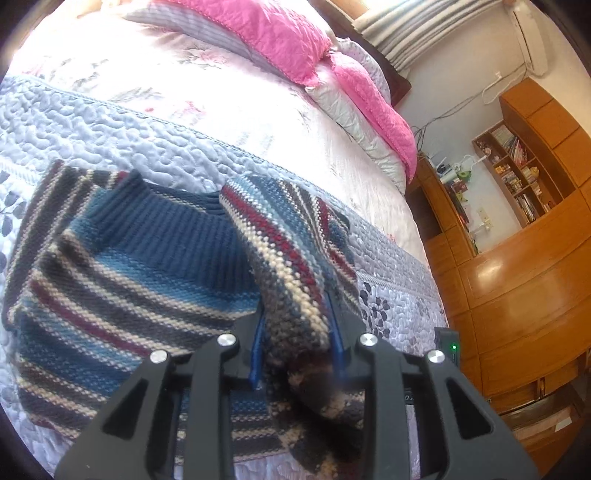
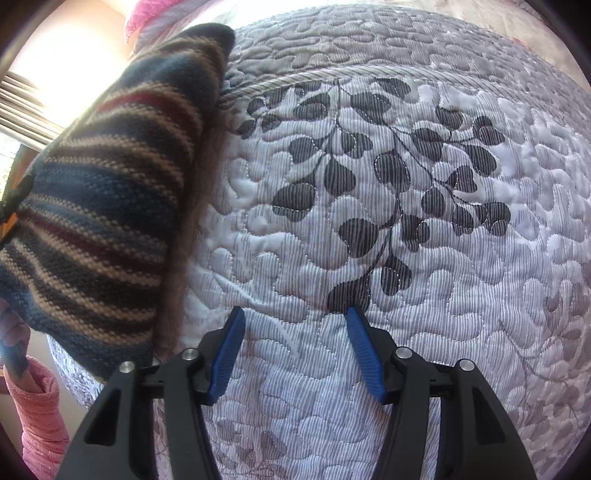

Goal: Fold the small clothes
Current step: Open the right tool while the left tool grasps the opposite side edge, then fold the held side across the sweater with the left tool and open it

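on the bed (image 1: 155, 133) a striped sweater (image 1: 122, 273) lies spread on the quilt (image 2: 388, 229). left tongs (image 1: 297, 345) are clamped on a lifted fold of the knit, pulled up over the body. right tongs (image 2: 295, 354) hang wide apart above bare quilt, gripping nothing, the sweater just to their left.

Quilted leaf-print bedspread (image 2: 369, 184), pink pillows (image 1: 280, 33) at the head, wooden bookshelf cabinet (image 1: 517, 229) alongside.

Left wrist view faces up the bed (image 1: 110, 122); right looks down close; both perhaps share the sweater (image 2: 103, 192).
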Demonstrator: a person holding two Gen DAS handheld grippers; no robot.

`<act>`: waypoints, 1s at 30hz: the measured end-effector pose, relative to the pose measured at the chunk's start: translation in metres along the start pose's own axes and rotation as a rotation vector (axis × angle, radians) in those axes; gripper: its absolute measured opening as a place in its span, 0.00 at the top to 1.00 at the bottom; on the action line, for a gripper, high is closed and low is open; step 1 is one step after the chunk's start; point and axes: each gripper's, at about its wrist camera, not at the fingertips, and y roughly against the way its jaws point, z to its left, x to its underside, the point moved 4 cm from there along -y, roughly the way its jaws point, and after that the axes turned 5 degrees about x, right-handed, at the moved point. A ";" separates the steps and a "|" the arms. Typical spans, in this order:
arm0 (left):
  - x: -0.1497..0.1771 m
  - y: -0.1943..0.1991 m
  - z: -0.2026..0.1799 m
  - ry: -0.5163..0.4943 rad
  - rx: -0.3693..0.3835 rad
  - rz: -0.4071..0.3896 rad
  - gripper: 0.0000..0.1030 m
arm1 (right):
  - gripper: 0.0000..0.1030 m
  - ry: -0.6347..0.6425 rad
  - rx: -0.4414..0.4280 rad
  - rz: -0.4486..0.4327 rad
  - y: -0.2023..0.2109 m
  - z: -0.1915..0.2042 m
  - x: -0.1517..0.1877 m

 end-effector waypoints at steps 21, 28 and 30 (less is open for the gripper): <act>-0.007 0.106 0.140 0.209 -0.048 -0.060 0.75 | 0.42 0.113 0.003 -0.024 -0.010 0.102 -0.004; 0.033 0.074 0.114 0.178 0.025 0.052 0.40 | 0.42 0.130 0.014 -0.019 -0.010 0.120 -0.001; 0.037 0.062 0.119 0.192 -0.009 0.078 0.38 | 0.42 0.138 0.000 -0.020 -0.009 0.122 -0.001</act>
